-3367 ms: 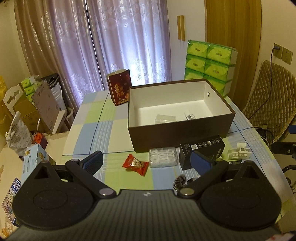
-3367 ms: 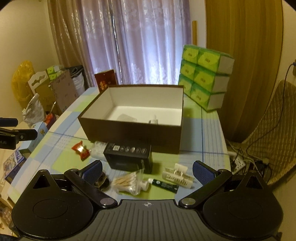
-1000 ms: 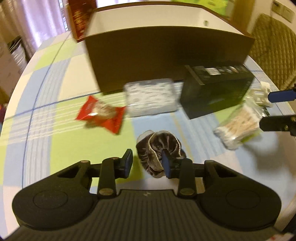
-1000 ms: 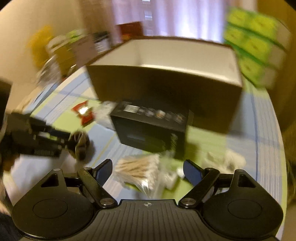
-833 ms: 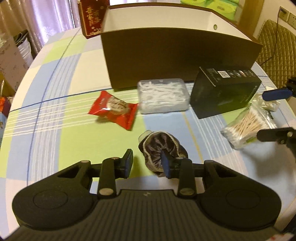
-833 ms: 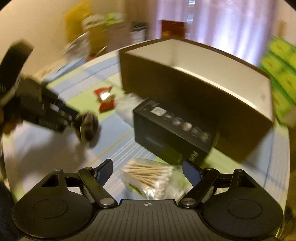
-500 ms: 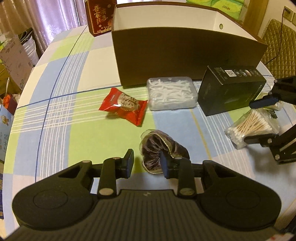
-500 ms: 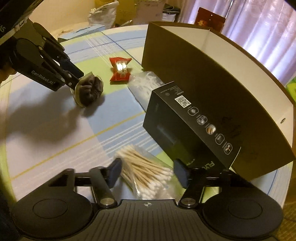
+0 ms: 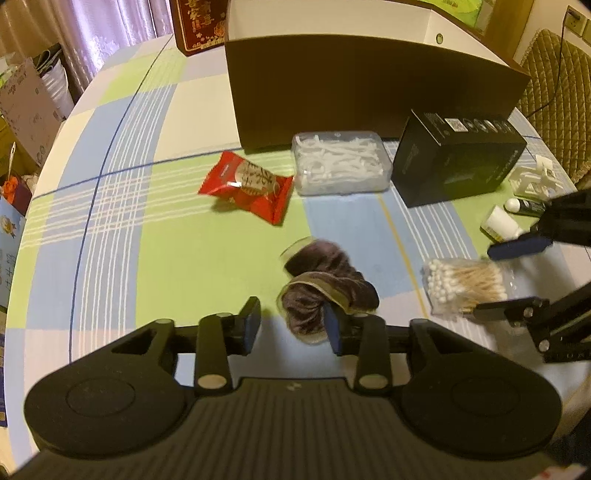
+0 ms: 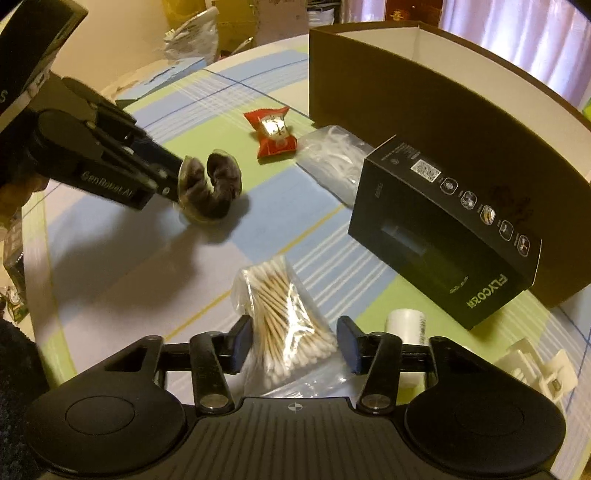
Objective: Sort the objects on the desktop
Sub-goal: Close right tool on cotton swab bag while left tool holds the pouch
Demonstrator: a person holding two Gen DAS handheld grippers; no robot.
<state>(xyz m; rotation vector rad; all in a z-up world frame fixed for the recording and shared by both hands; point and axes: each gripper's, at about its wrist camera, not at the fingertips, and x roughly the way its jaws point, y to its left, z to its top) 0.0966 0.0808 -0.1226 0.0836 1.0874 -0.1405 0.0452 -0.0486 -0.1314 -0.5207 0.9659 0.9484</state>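
A brown velvet scrunchie (image 9: 325, 284) in clear wrap hangs at the tip of my left gripper (image 9: 291, 325), which is shut on it. In the right wrist view the scrunchie (image 10: 212, 184) is held just above the checked tablecloth, with its shadow below. A bag of cotton swabs (image 10: 284, 321) lies on the cloth between the fingers of my right gripper (image 10: 293, 347). That gripper is open, with its pads close to the bag's sides. The open brown box (image 9: 369, 85) stands behind.
Before the box lie a red snack packet (image 9: 247, 184), a clear case of floss picks (image 9: 340, 162) and a black carton (image 9: 458, 162). A small white bottle (image 10: 404, 321) and a white clip (image 10: 535, 369) sit right of the swabs. A red box (image 9: 199, 22) stands at the back.
The left gripper has lifted the scrunchie and drawn it back from the box. The right gripper has come down over the swab bag and its fingers have narrowed around it.
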